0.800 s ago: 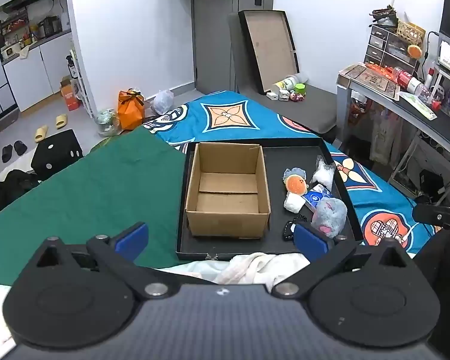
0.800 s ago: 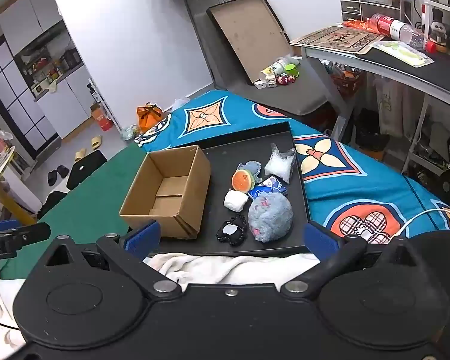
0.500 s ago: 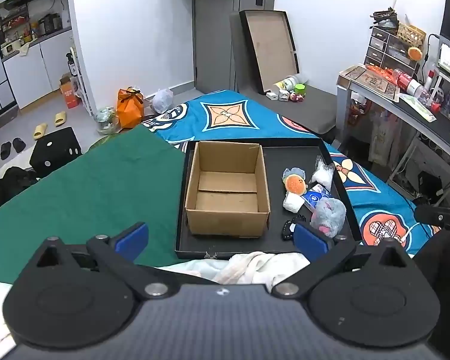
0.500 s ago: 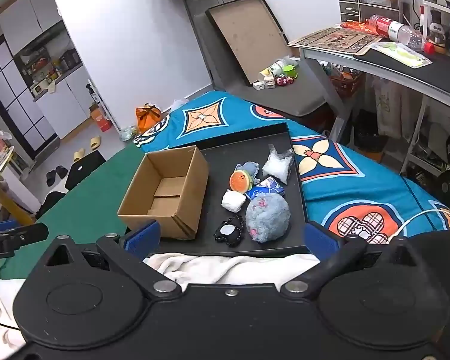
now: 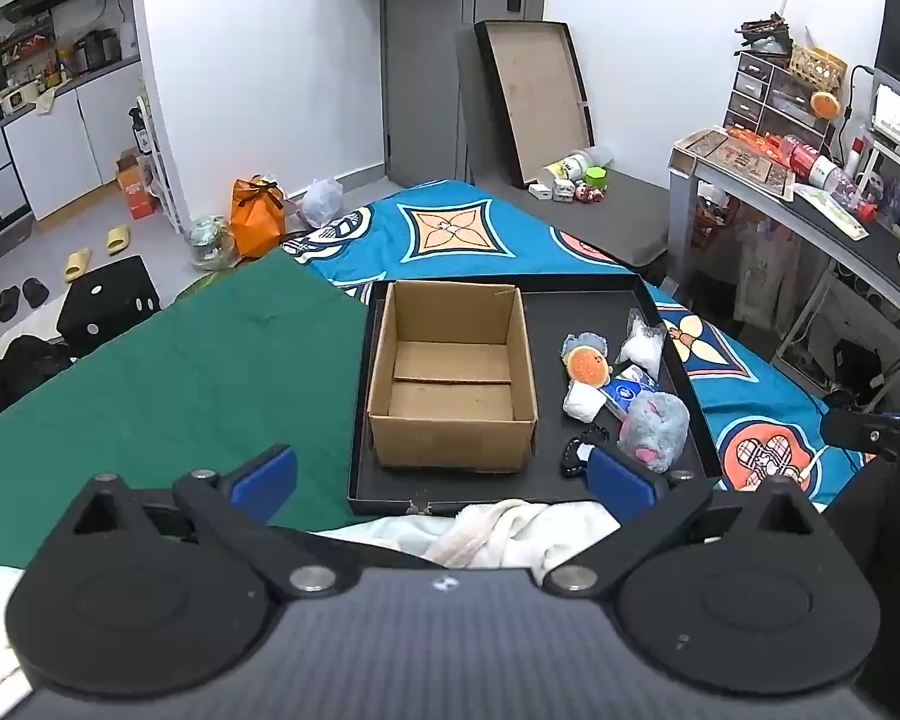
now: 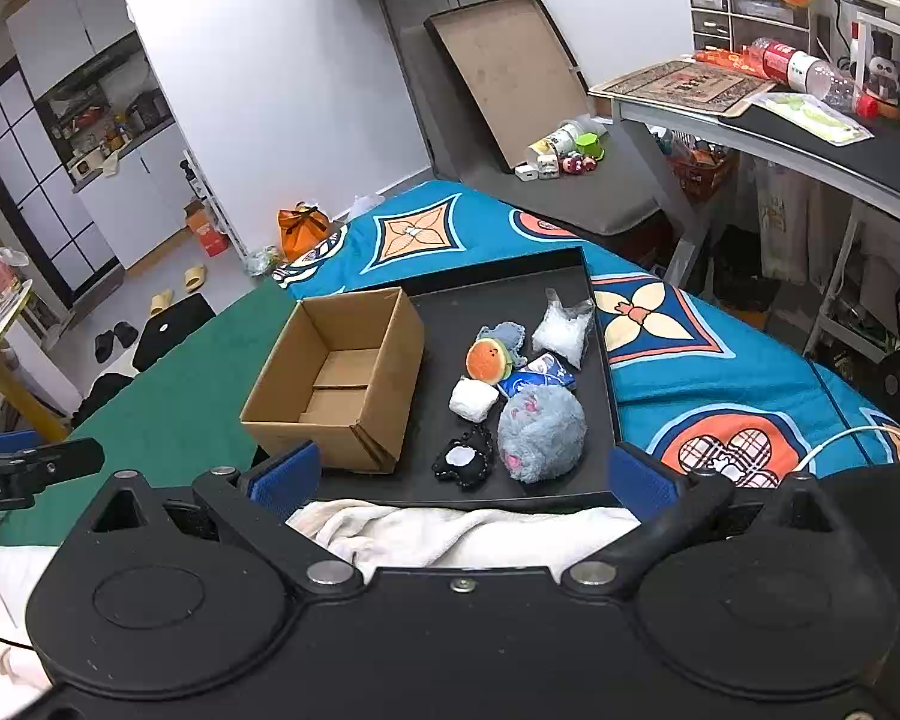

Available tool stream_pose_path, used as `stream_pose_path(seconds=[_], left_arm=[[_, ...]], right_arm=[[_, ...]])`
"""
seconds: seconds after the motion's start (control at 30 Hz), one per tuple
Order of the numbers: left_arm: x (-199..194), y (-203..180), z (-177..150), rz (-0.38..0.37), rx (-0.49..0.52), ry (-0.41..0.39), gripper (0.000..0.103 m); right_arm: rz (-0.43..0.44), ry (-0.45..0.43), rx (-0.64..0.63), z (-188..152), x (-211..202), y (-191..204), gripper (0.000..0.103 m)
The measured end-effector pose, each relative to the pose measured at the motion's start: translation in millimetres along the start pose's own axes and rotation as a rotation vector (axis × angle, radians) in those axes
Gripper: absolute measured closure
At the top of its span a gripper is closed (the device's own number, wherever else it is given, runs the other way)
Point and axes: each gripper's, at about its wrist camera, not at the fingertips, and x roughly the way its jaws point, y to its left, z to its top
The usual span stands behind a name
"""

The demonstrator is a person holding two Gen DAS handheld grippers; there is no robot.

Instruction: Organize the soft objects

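An open empty cardboard box (image 5: pixel 453 384) (image 6: pixel 339 378) stands in the left half of a black tray (image 5: pixel 576 306) (image 6: pixel 510 288). To its right lie soft items: a grey-blue plush (image 5: pixel 654 429) (image 6: pixel 540 432), an orange round plush (image 5: pixel 585 366) (image 6: pixel 489 358), a white soft block (image 5: pixel 582 403) (image 6: pixel 473 400), a black-and-white plush (image 6: pixel 463 461), a clear bag of white stuffing (image 5: pixel 642 345) (image 6: pixel 561 330) and a blue packet (image 6: pixel 537 375). My left gripper (image 5: pixel 441 477) is open and empty, before the tray's near edge. My right gripper (image 6: pixel 463 477) is open and empty, also short of the tray.
The tray rests on a bed with a blue patterned cover (image 5: pixel 450 228) and a green cloth (image 5: pixel 168 372). A white towel (image 6: pixel 450 531) lies at the near edge. A desk (image 6: pixel 810 138) stands to the right. A second tray lid (image 5: pixel 534 96) leans on the far wall.
Both grippers have drifted slightly; the view has shifted a little toward the tray. Nothing was grasped or moved.
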Motion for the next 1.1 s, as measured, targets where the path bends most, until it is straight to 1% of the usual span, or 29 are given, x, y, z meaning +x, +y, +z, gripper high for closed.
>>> stream_pose_path(seconds=[1.1], left_arm=[[2.6, 0.5, -3.0, -0.006, 0.003, 0.001, 0.001]], right_arm=[[-0.007, 0.009, -0.003, -1.9, 3.7, 3.8, 0.0]])
